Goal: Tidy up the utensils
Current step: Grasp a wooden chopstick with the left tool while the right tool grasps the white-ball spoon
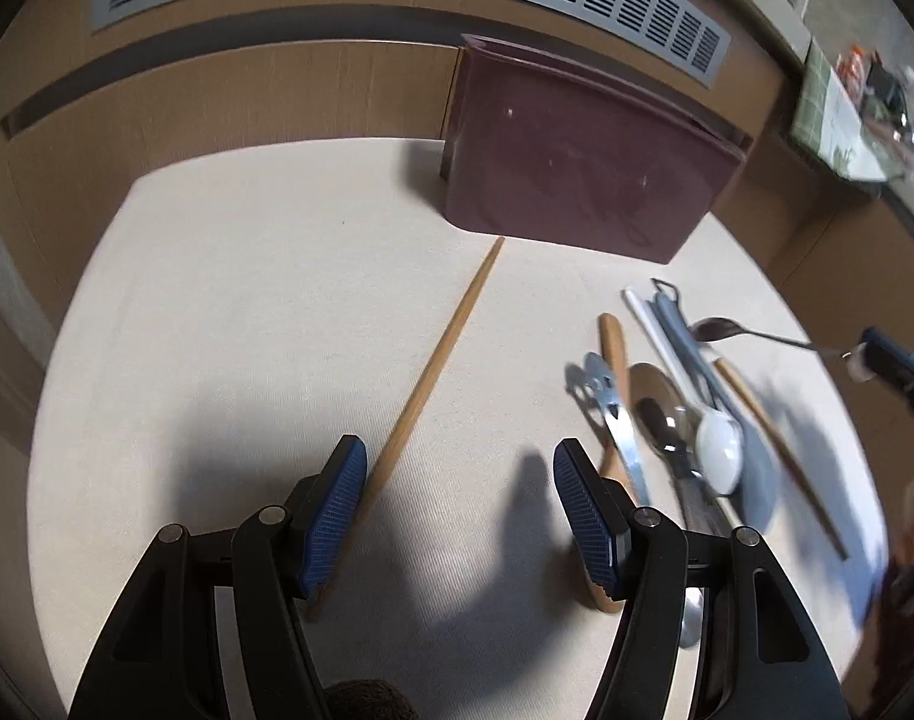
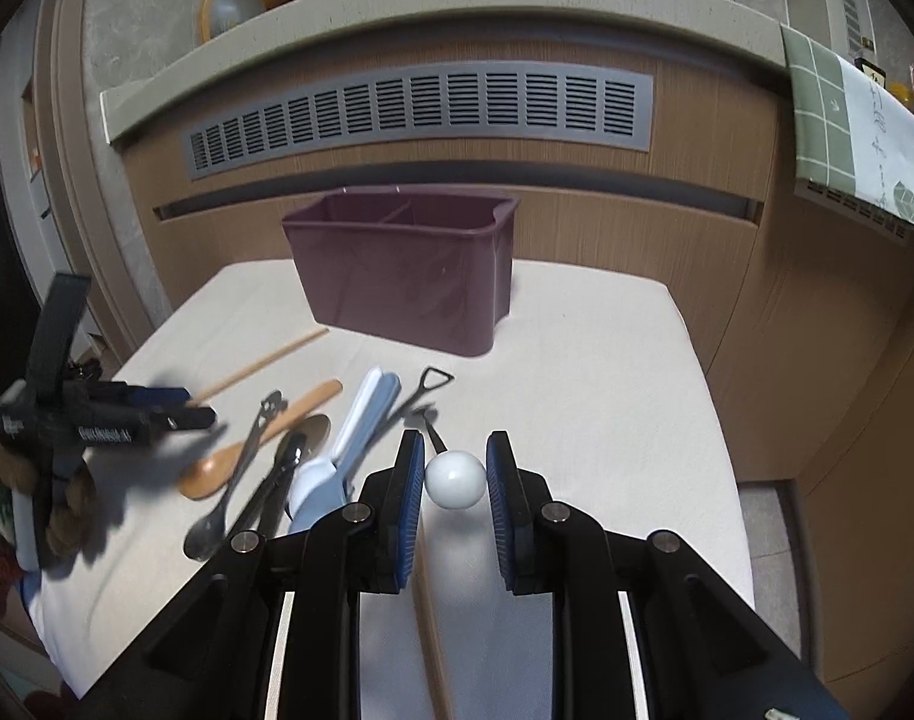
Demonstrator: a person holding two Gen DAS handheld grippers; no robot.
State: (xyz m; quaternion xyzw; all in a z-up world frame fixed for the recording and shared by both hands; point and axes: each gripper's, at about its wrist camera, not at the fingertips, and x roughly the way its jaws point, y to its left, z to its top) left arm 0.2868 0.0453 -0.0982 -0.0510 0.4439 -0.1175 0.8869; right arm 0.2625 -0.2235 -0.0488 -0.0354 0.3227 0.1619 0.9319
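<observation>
Caddy, upper centre: I see nothing inside, though its floor is hidden. Pile of utensils, lower left, unsorted. My right gripper clamps a white-knobbed spoon; left gripper wide, empty, beside chopstick.

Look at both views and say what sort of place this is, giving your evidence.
Probably a home room. A cloth-covered table stands by a wood-panelled wall with a slatted vent; loose utensils and a maroon caddy sit on it.
</observation>
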